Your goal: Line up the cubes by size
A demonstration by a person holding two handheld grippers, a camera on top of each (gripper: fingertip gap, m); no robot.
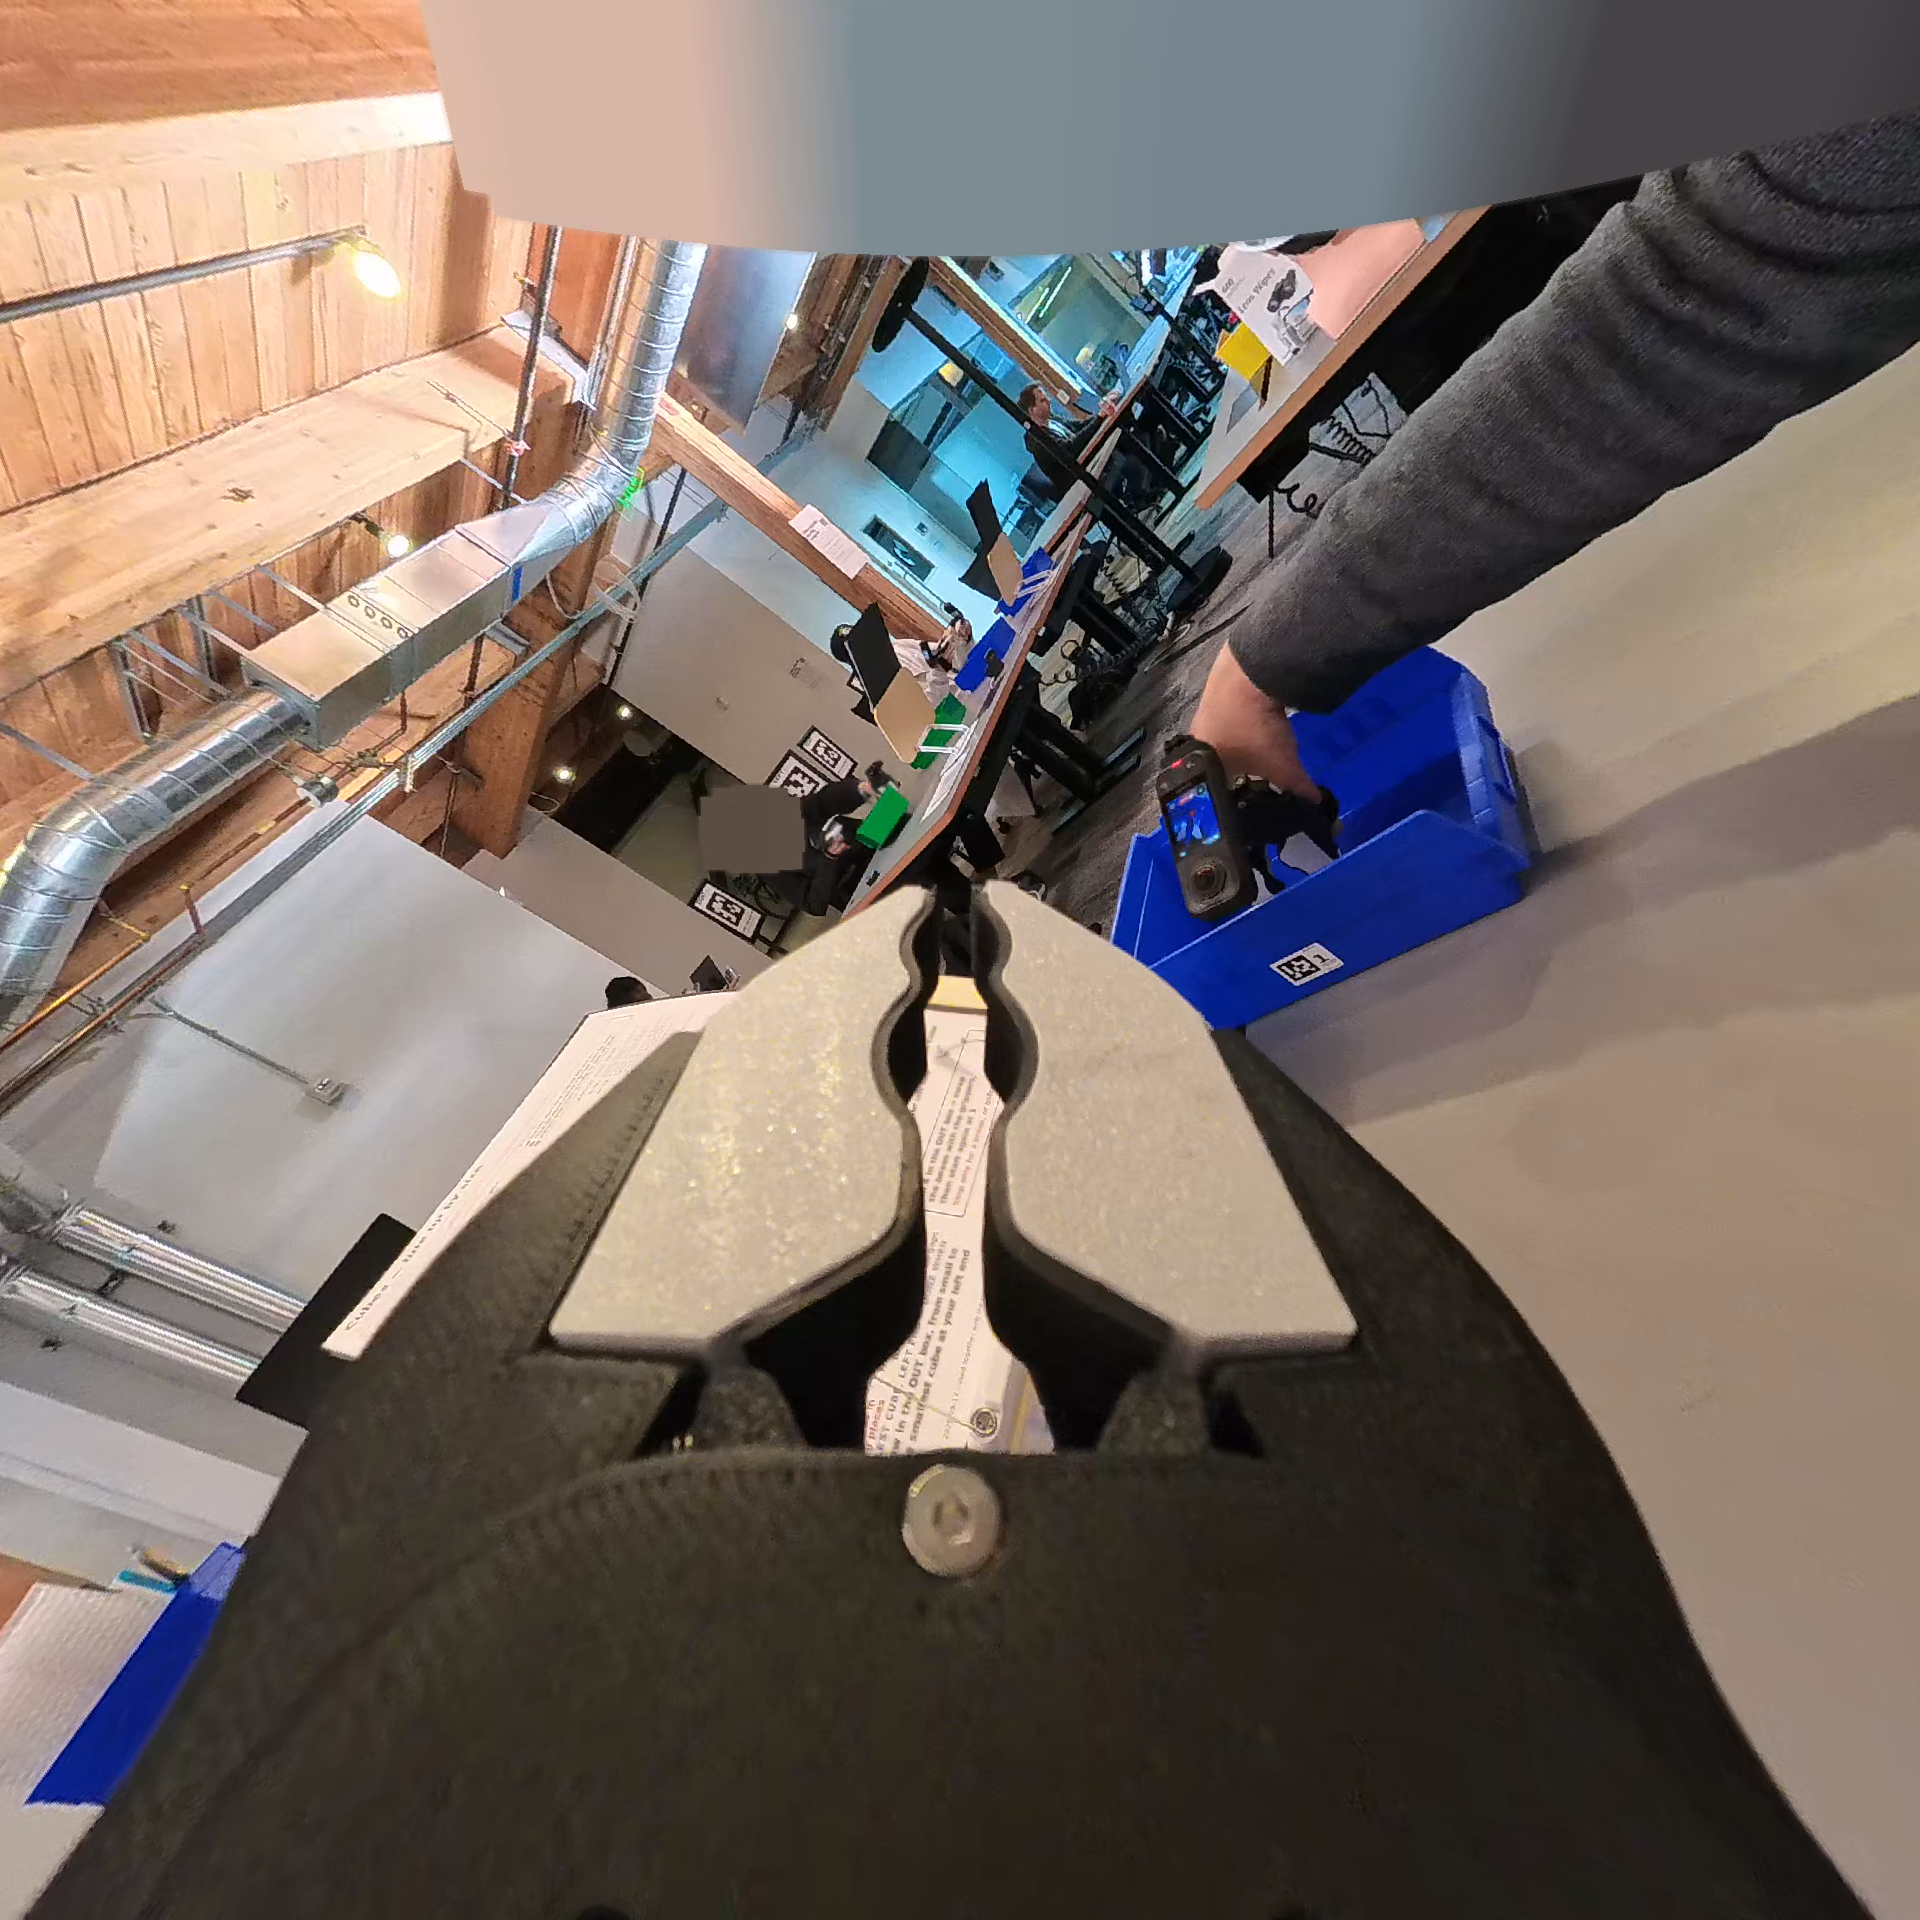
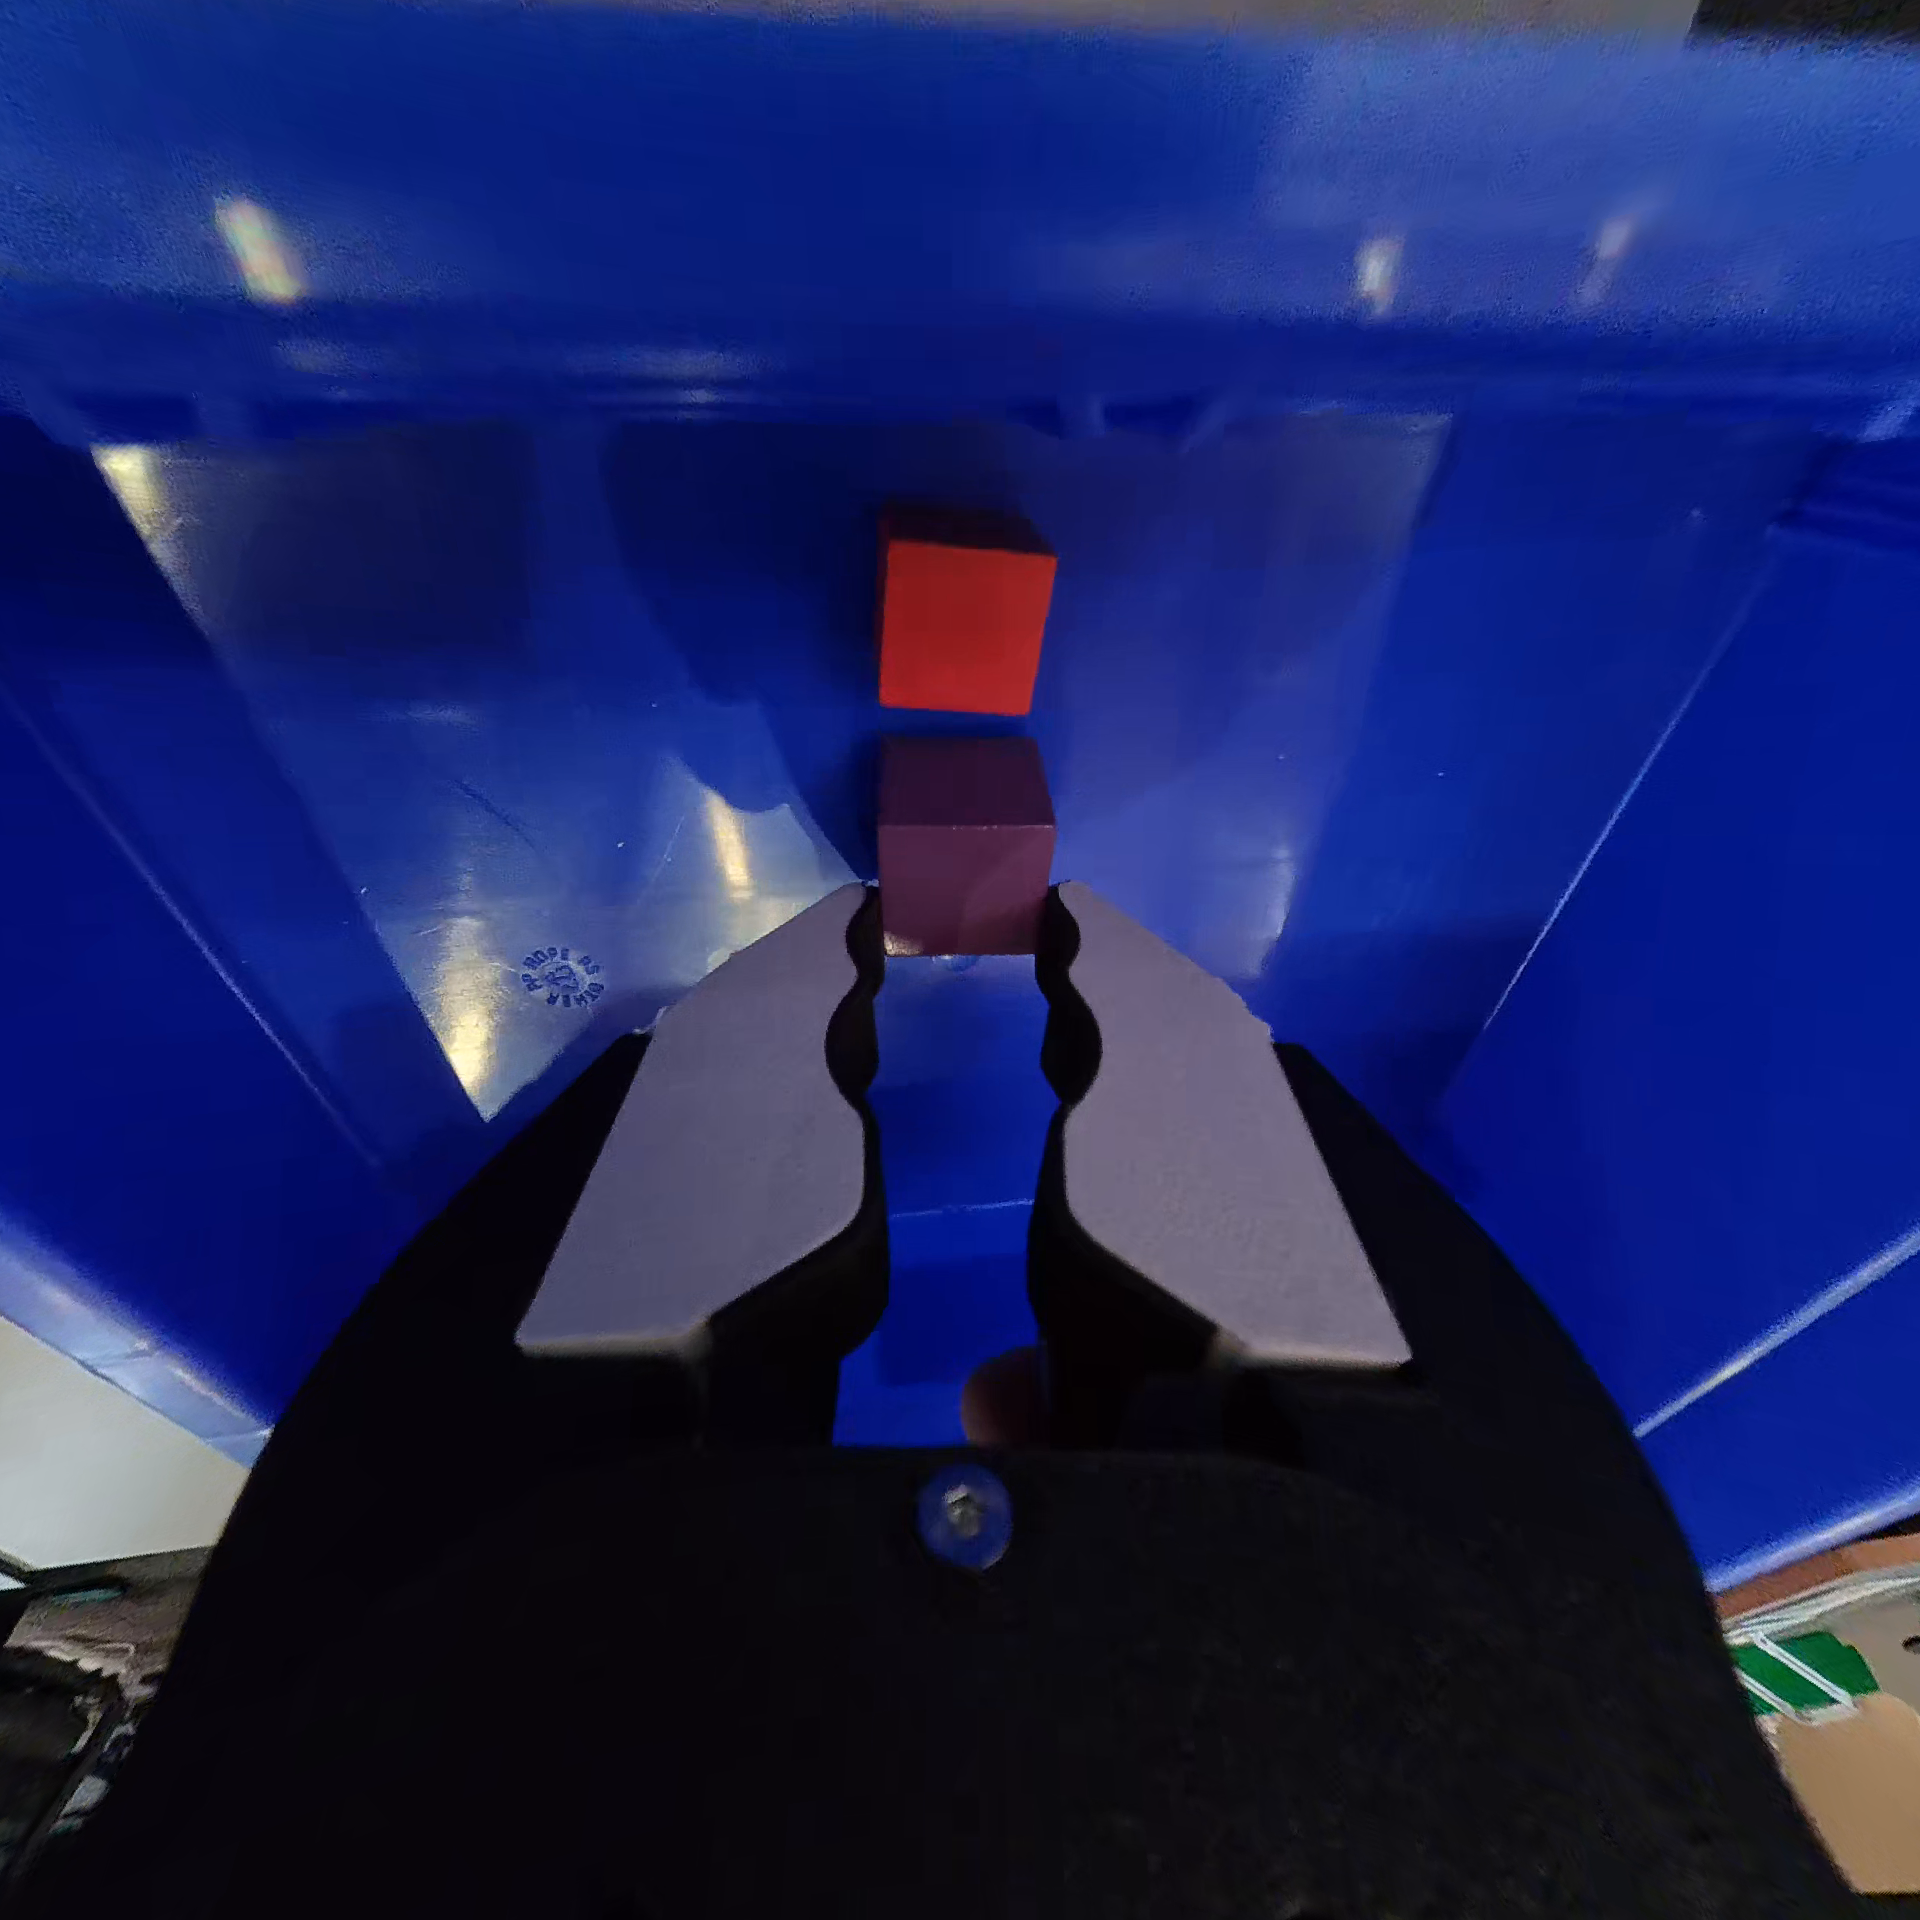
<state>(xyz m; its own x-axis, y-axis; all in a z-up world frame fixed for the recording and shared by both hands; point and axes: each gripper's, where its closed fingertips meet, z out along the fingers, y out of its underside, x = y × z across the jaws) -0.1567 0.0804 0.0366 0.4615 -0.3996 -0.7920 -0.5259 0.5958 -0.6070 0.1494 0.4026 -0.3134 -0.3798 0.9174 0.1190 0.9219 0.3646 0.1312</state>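
Two cubes: one red (image 2: 964,629), one purple (image 2: 964,868).

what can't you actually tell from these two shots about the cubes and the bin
- Right wrist view: the purple cube has its lower sides covered by the right hand-held gripper fingertips; anything below them is hidden.
- Right wrist view: the red cube shows only two faces, so comparing sizes is unsure.
- Left wrist view: the blue bin interior is blocked by its wall and a hand.
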